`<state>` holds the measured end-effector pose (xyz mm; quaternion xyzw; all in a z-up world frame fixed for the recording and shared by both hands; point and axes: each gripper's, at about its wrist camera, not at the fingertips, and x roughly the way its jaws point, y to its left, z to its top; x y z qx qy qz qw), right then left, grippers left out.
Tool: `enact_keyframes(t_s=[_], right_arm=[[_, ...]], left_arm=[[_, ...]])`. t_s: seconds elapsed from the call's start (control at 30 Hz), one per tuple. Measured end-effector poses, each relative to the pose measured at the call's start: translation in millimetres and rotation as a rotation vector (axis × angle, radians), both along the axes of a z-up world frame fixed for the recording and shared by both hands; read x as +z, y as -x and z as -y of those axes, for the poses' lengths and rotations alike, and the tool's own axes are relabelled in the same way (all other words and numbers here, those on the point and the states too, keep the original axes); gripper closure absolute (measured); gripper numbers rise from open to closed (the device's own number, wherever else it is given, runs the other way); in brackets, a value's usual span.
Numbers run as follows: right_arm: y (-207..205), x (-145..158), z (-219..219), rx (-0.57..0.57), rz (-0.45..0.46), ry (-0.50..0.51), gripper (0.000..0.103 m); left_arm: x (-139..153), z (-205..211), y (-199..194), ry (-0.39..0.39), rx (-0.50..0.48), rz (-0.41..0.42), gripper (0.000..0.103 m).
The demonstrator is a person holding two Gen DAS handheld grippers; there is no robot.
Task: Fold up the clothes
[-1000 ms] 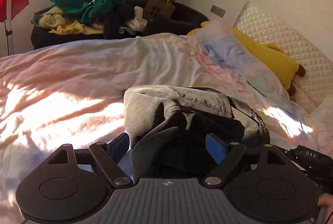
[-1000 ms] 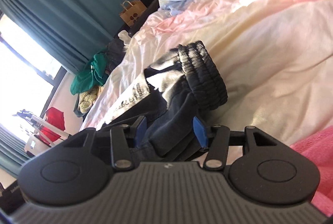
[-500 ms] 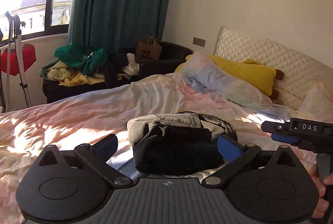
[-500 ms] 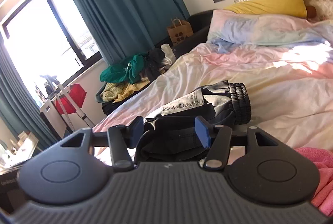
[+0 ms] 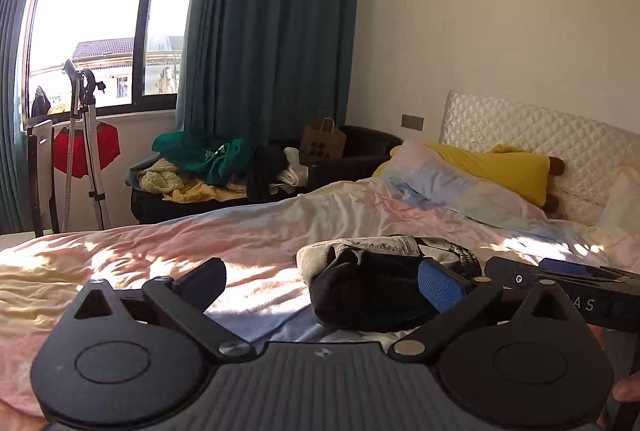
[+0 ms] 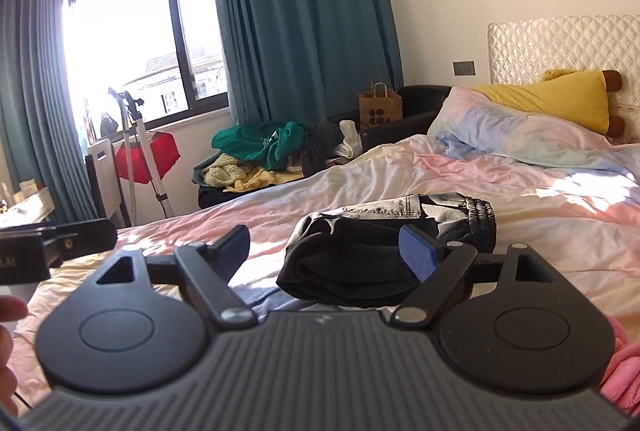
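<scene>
A folded dark grey pair of jeans point(image 5: 384, 283) point(image 6: 384, 243) lies in a compact bundle on the pastel bed cover point(image 5: 240, 239) point(image 6: 540, 199). My left gripper point(image 5: 324, 283) hangs open in front of the bundle, wide apart, touching nothing. My right gripper point(image 6: 328, 251) is also drawn back from it, its jaws opening, nothing between the pads. Each gripper shows at the edge of the other's view: the right one point(image 5: 560, 283) and the left one point(image 6: 52, 247).
A pink cloth point(image 6: 624, 371) lies at the near right. Pillows point(image 5: 460, 183) and a yellow cushion point(image 5: 508, 167) rest by the quilted headboard point(image 5: 540, 131). A dark bench with heaped clothes point(image 5: 208, 167) and a paper bag point(image 5: 322, 143) stands beyond the bed. A steamer stand point(image 5: 86, 135) is by the window.
Both grippers let go of the folded jeans, opened wide, and pulled back and up from the bundle. The right gripper rolled level. The jeans stay on the bed.
</scene>
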<state>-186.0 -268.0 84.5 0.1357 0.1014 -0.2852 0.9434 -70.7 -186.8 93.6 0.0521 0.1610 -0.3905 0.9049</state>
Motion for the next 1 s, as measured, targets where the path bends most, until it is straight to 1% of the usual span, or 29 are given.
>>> enact_keyframes(t_s=[0.07,0.13,0.23,0.33,0.43,0.5,0.63,0.73,0.8,0.87,1.0], right_arm=[[-3,-6,-7,0.000,0.012,0.018,0.020],[-8,-12,-10,0.002,0.012,0.014,0.020],[-21,-26,-10,-0.020,-0.029,0.005,0.020],[-29,-42,-9,-0.031,-0.042,-0.005,0.020],[-36,-53,-10,-0.041,-0.062,0.000,0.020],[-40,-55,-11,-0.046,-0.074,0.008,0.020],[-43,-57,-16,-0.063,-0.087,0.041,0.020],[-43,-61,-13,-0.075,-0.088,0.037,0.020],[-44,-62,-9,-0.090,-0.094,0.018,0.020],[-44,-62,-9,-0.090,-0.094,0.021,0.020],[-48,-61,-16,-0.087,-0.114,0.065,0.020]], left_arm=[[-5,-4,1,-0.001,0.022,0.007,0.000],[-11,-7,2,-0.006,0.031,0.011,0.000],[-21,-11,2,-0.011,0.030,0.015,0.000],[-33,-14,1,-0.014,0.019,0.018,0.000],[-45,-10,-7,-0.043,0.020,0.020,0.000],[-53,-8,-12,-0.053,0.027,0.013,0.000],[-70,-6,-24,-0.070,0.042,-0.030,0.000],[-77,-6,-35,-0.082,0.066,-0.054,0.000],[-80,-6,-38,-0.093,0.070,-0.056,0.000],[-80,-4,-39,-0.104,0.074,-0.047,0.000],[-80,-3,-37,-0.102,0.048,-0.058,0.000]])
